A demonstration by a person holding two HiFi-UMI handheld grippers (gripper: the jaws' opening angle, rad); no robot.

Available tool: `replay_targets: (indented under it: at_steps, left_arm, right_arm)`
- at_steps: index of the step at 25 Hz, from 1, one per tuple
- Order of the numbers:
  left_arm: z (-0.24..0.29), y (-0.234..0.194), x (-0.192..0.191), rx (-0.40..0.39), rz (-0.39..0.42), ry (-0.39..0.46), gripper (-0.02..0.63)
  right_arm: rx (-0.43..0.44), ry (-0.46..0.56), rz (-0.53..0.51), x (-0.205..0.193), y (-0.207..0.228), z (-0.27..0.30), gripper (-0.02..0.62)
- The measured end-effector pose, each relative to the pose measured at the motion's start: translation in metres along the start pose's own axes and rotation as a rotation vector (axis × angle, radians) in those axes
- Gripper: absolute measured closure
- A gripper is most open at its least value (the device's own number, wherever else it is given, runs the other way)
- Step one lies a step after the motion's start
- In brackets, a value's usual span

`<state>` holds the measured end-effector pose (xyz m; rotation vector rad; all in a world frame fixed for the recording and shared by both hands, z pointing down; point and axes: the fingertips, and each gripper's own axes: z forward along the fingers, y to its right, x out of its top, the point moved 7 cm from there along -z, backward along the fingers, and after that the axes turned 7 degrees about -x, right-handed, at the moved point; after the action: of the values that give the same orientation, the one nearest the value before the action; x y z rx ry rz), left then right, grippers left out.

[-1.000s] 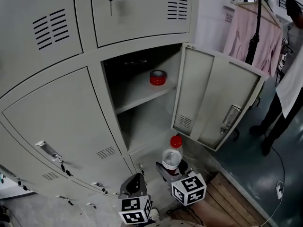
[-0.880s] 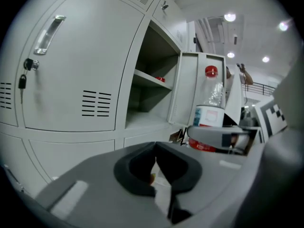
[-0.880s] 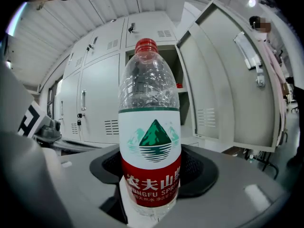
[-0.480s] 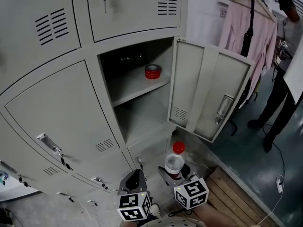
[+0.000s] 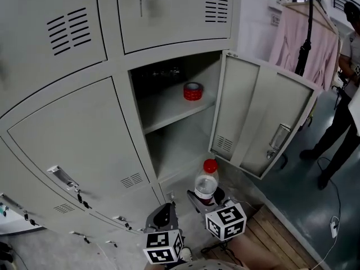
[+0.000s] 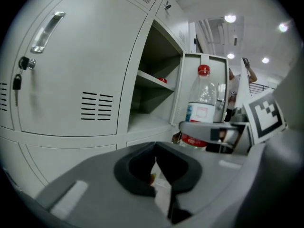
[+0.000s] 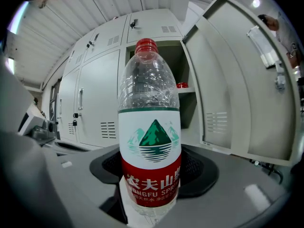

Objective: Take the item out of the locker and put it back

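**Right gripper view: bottle clamped outside the locker**

The right gripper (image 7: 151, 177) is closed on the labelled lower part of the plastic bottle (image 7: 150, 127), which is upright in front of the locker's (image 5: 179, 151) open lower compartment, near its front edge. The bottle looks light, thin-walled and easily dented, so the label band is probably the best place to hold it. The left gripper (image 6: 156, 167) has its jaws together on nothing. Compared with half a second ago, the red cap is closer to that front edge and the grip is the same.

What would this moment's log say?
right gripper: shut on water bottle | left gripper: shut, empty | locker door: open | red tape roll: shelf
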<state>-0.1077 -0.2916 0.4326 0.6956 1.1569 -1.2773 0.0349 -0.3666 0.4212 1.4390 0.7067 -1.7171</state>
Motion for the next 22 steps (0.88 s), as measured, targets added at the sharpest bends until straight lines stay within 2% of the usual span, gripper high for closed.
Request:
replay_targets:
  at_steps: [13, 22]
  left_arm:
    - [0.043, -0.048, 0.013, 0.029, -0.026, -0.024, 0.598]
    - [0.058, -0.06, 0.015, 0.03, -0.025, -0.045, 0.598]
  right_arm:
    - [-0.013, 0.03, -0.033, 0.041, 0.018, 0.149, 0.288]
    - [-0.024, 0.068, -0.048, 0.046, 0.019, 0.179, 0.282]
